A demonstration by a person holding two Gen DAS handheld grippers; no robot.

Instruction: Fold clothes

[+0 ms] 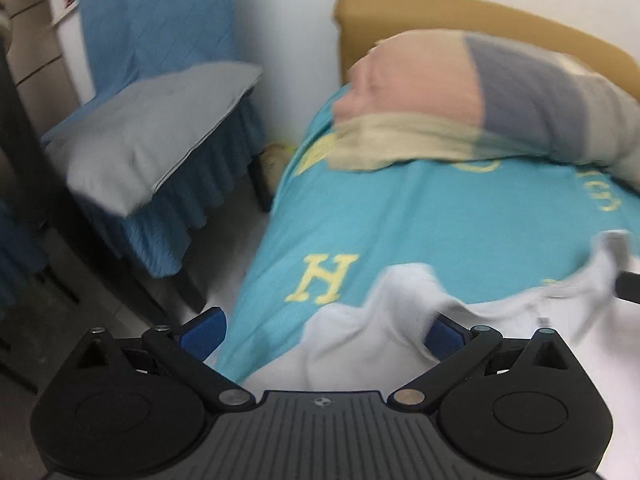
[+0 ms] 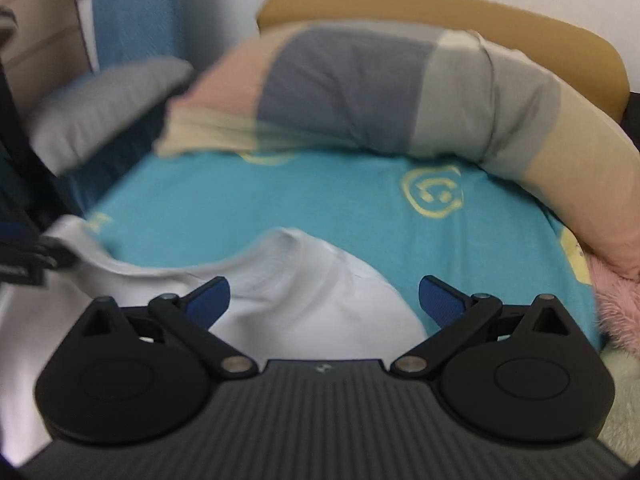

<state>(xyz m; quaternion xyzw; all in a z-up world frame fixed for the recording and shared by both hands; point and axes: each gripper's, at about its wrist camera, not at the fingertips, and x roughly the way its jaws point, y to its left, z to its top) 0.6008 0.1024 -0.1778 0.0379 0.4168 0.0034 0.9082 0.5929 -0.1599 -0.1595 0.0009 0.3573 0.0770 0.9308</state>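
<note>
Garment (image 2: 304,304), white, lies rumpled on my near end of the teal sheet (image 2: 280,204). Left gripper (image 1: 324,332) spread wide, holding nothing, cloth bunched between its fingers. Right gripper (image 2: 324,300) likewise released above the fabric. Striped pillow (image 2: 360,92) far.

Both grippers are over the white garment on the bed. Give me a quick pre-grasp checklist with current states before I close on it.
1. Left gripper open: ok.
2. Right gripper open: ok.
3. White garment between the right fingers: ok.
4. Garment lying flat on the teal sheet: not ok, rumpled at the edge.
5. Which part of the garment each gripper faces: cannot tell, pictures blurred.
6. Striped pillow apart from the garment: ok.
</note>
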